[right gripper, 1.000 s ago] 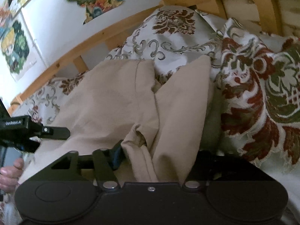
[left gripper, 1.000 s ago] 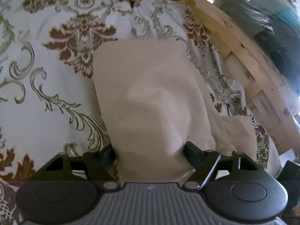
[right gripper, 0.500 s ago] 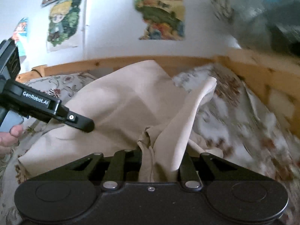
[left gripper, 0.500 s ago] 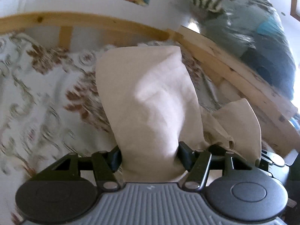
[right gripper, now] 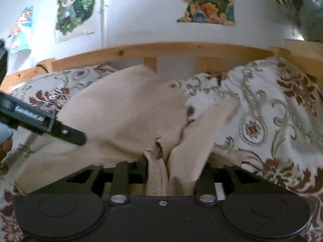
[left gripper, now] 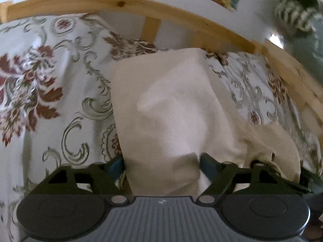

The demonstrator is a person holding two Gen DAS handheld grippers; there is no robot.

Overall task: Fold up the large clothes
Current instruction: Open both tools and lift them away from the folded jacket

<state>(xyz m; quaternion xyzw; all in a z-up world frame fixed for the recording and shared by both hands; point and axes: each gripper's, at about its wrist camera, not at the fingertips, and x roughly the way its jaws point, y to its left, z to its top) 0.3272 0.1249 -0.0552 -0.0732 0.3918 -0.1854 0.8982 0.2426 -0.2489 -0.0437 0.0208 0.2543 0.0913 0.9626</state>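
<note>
A large beige garment [left gripper: 165,104] lies spread over the floral bedspread [left gripper: 50,92], reaching toward the wooden bed rail [left gripper: 121,2]. My left gripper [left gripper: 161,161] has a wide fold of it between its jaws, which are opening; the pads stand at the fold's edges without squeezing it. In the right wrist view the garment [right gripper: 125,109] bunches into a crumpled ridge between the jaws of my right gripper [right gripper: 173,161], which are also opening and loose around it. The left gripper [right gripper: 68,133] reaches in from the left over the cloth.
A wooden rail [right gripper: 181,49] runs along the far side of the bed, with a white wall and colourful posters [right gripper: 206,2] behind it. A bundle of striped and grey-green fabric [left gripper: 298,20] sits at the upper right. A hand [right gripper: 5,141] shows at the left edge.
Both views have swung up toward the rail and wall as the grippers travelled across the bed with the garment. The right gripper squeezed tight, then widened; the left jaws have also spread.
</note>
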